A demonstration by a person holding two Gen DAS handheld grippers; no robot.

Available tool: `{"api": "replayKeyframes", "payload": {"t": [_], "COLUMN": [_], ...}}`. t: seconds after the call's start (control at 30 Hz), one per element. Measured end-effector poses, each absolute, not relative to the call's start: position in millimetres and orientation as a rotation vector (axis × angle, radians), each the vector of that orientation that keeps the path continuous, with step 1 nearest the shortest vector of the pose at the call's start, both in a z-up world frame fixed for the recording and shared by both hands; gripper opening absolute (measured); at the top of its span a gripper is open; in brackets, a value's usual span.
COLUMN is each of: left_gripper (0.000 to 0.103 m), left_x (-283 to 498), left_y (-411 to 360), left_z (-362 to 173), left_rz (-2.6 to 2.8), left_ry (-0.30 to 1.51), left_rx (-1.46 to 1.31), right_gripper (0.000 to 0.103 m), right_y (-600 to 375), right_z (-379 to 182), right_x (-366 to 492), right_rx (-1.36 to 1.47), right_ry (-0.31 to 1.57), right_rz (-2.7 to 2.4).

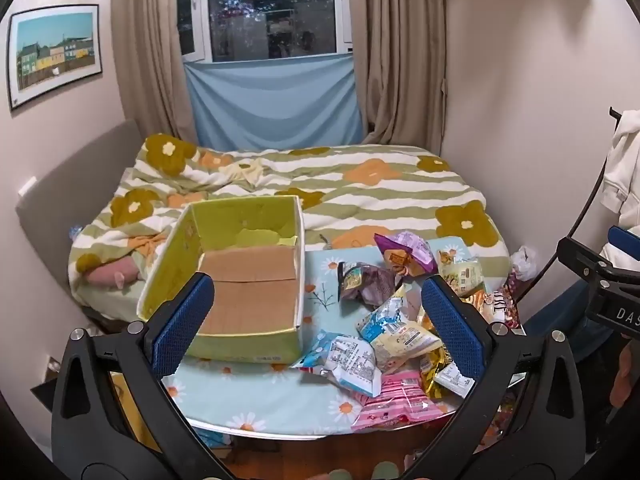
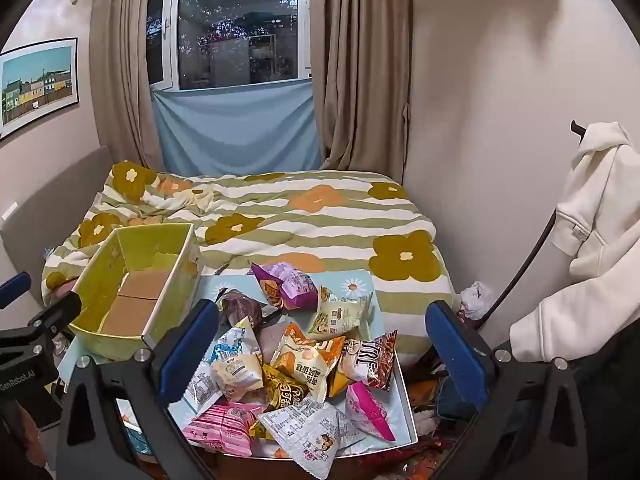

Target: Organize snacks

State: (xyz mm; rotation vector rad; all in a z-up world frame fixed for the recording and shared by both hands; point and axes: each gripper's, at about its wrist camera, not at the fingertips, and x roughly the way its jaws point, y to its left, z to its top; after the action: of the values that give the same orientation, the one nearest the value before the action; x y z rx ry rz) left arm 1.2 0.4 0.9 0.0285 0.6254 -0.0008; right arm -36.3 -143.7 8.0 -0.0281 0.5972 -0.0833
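A yellow-green cardboard box [image 1: 244, 280] [image 2: 136, 300] stands empty on the left of a small table with a daisy-print cloth [image 1: 256, 392] [image 2: 384, 408]. A heap of several snack packets [image 1: 400, 320] [image 2: 296, 364] lies on the table's right half, among them a purple packet [image 1: 406, 254] [image 2: 286, 286] at the back and a pink one [image 1: 396, 400] [image 2: 222, 426] in front. My left gripper [image 1: 316, 320] hovers open above the table's front edge, nothing between its blue pads. My right gripper [image 2: 320, 356] hangs open over the heap, apart from the packets.
A bed with a striped flower quilt [image 1: 360, 192] [image 2: 304, 220] lies right behind the table. A white hoodie [image 2: 592, 248] hangs at the right wall. More bags lie on the floor at the right [image 2: 424, 456]. Curtains [image 1: 396, 48] and a window fill the back wall.
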Motion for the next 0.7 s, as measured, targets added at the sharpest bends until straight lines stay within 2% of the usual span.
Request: {"api": "replayKeyframes", "payload": {"t": [0.7], "left_gripper": [0.103], "left_x": [-6], "left_y": [-3], "left_z": [1], "left_rz": [0.036], "left_ry": [0.608], "left_rx": [0.019], "right_gripper": [0.103], "right_y": [-145], "right_z": [7], "right_x": [-30], "right_rx": [-0.019], "right_ry": [0.603], "right_rz": [-0.052]}}
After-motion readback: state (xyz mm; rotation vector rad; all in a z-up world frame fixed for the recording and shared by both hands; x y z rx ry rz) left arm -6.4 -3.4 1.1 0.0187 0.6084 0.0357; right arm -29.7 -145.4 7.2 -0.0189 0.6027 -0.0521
